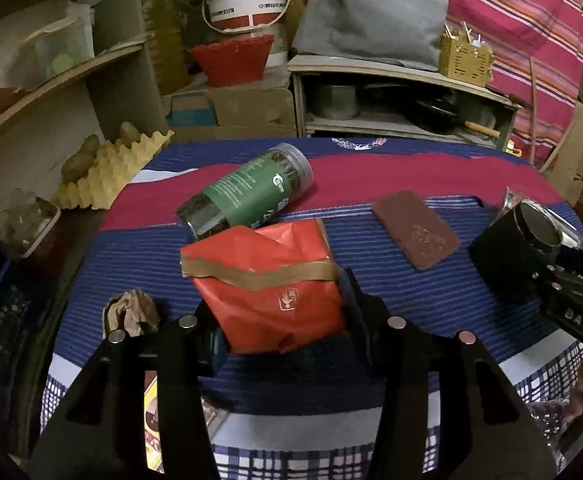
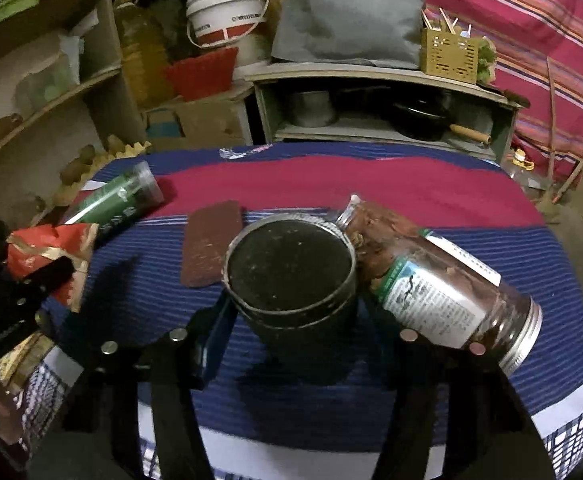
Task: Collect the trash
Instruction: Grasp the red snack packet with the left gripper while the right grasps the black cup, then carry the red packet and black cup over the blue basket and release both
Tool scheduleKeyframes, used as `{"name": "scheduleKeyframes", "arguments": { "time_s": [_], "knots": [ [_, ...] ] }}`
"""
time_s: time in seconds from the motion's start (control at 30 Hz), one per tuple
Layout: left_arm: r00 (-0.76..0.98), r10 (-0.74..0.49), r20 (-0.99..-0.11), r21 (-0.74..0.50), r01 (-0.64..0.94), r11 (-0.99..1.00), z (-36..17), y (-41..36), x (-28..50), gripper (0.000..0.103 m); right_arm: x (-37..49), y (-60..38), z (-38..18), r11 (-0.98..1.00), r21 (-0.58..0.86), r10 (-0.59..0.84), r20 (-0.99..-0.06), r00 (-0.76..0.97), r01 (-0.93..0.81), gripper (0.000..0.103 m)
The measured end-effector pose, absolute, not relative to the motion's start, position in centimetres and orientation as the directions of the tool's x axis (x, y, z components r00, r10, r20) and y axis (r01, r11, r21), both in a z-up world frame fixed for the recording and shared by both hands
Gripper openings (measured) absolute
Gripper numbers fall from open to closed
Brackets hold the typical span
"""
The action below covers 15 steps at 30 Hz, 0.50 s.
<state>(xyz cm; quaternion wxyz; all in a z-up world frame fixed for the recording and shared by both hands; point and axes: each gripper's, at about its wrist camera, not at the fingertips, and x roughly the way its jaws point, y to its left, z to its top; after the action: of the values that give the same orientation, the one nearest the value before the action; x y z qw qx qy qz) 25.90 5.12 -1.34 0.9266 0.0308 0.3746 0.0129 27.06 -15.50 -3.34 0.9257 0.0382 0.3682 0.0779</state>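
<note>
Left wrist view: the left hand-held gripper [image 1: 283,320] is clamped on a red packet [image 1: 267,284], lifted above the bench [image 1: 431,304]. Right wrist view: the right hand-held gripper [image 2: 291,320] grips a black tin [image 2: 289,276]. Next, both need carrying to a bin, unseen here.

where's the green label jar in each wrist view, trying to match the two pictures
Left wrist view: the green label jar lies on its side at centre, just beyond the red packet.
Right wrist view: the green label jar lies at the left edge of the table, above the same red packet.
Shared landmark: the brown flat bar on the striped cloth, right of the jar in both.
</note>
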Motion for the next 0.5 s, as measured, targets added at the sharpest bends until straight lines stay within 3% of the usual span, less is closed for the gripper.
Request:
{"name": "scheduleKeyframes", "arguments": {
  "time_s": [0.23, 0.5],
  "knots": [
    [0.761, 0.003, -0.649, 0.071, 0.056, 0.996, 1.6, 0.6, 23.4, 0.047, 21.3, -20.5, 1.2, 0.986, 0.13, 0.161, -0.615, 0.772, -0.102, 0.056],
    [0.783, -0.166, -0.6, 0.029, 0.228, 0.973, 4.4, -10.4, 19.8, 0.047, 12.0, -32.0, 5.0, 0.996, 0.069, -0.005, -0.563, 0.826, 0.053, 0.057]
  ]
}}
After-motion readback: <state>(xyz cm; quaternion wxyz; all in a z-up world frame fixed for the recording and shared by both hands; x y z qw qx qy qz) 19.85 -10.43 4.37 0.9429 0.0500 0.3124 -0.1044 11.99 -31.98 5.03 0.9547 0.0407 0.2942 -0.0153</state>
